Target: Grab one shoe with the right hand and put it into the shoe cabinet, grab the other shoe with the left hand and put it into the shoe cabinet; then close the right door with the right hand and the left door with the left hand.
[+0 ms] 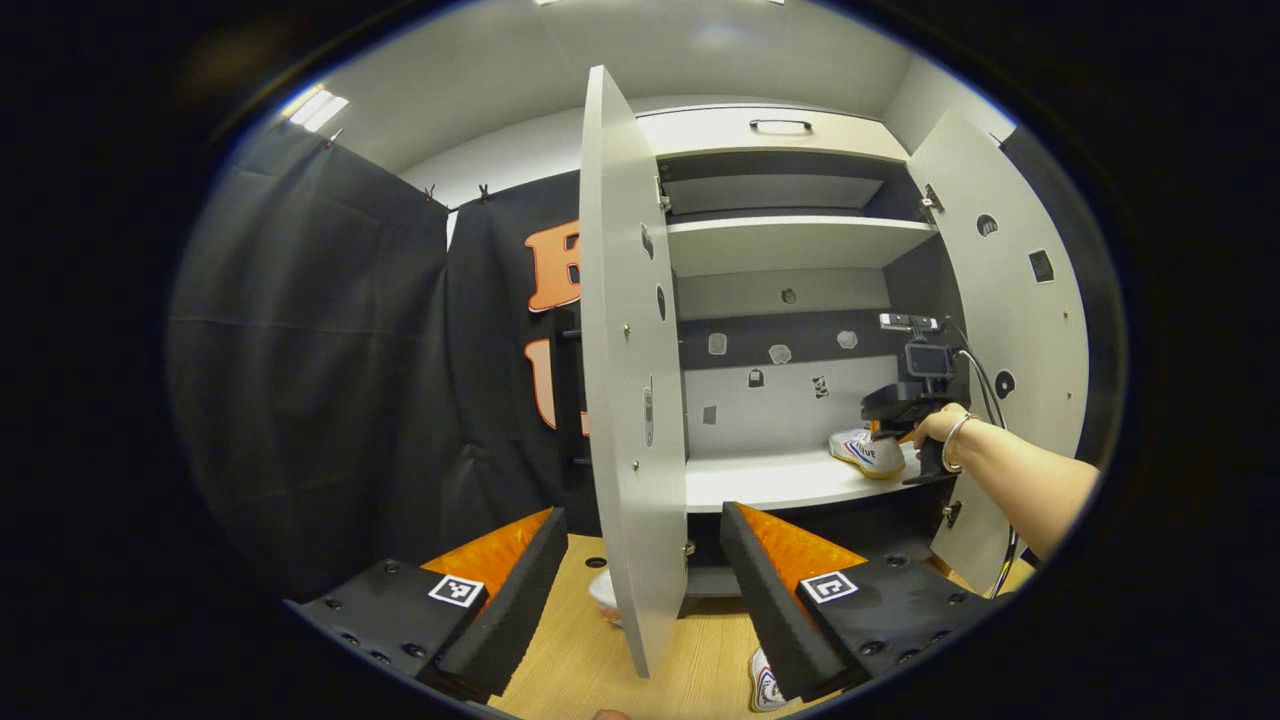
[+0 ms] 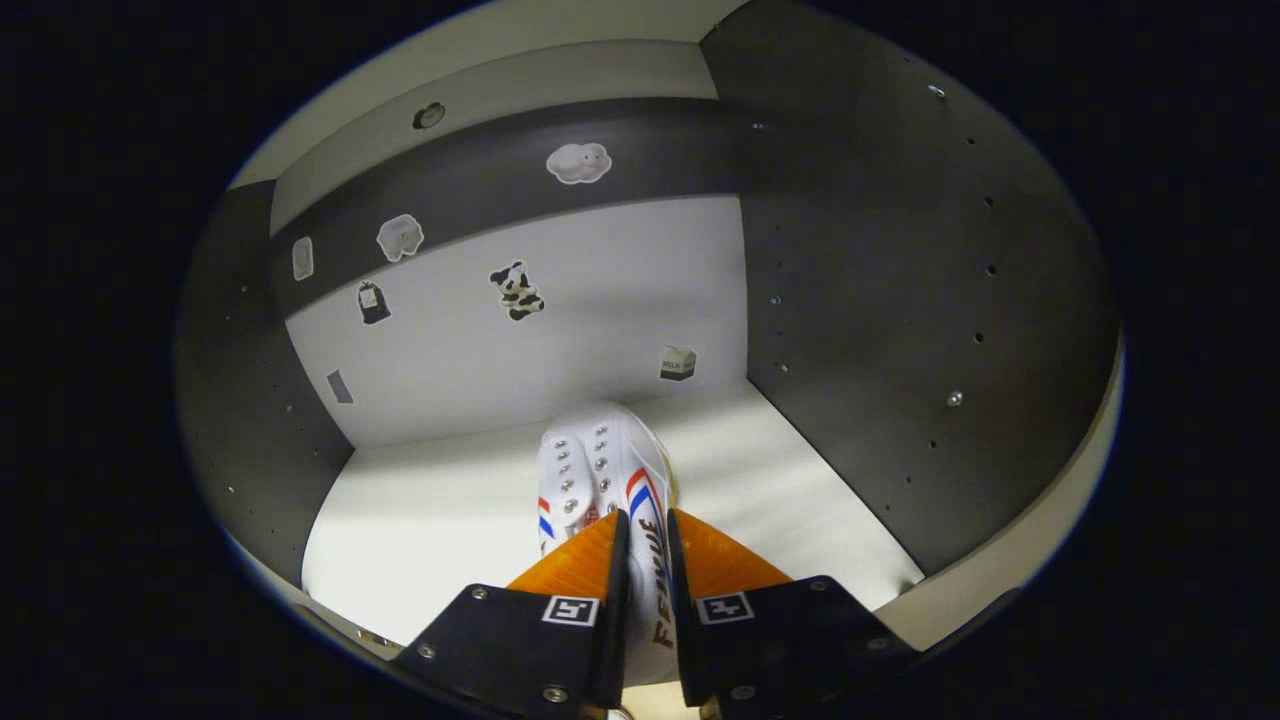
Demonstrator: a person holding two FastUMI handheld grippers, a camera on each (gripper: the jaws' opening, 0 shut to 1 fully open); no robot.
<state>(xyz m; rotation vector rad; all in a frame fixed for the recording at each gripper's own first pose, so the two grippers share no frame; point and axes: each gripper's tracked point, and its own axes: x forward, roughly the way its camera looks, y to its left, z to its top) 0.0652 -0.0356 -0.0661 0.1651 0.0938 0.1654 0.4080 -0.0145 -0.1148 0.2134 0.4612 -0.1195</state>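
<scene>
A white shoe (image 2: 600, 470) with red and blue stripes lies on the cabinet's lower shelf (image 2: 430, 520), toe toward the back wall. My right gripper (image 2: 645, 560) is shut on its side wall near the heel. In the left gripper view, the same shoe (image 1: 866, 452) sits at the right end of that shelf (image 1: 760, 480), with a hand holding the right gripper (image 1: 905, 405) over it. The second white shoe (image 1: 765, 685) lies on the wooden floor, partly hidden by my finger. My left gripper (image 1: 642, 515) is open in front of the cabinet, holding nothing.
The left door (image 1: 625, 380) stands open, edge-on between my left fingers. The right door (image 1: 1020, 330) is swung wide at the right. Upper shelves (image 1: 790, 240) are bare. Black cloth (image 1: 330, 380) hangs at the left. Stickers dot the back wall (image 2: 520, 330).
</scene>
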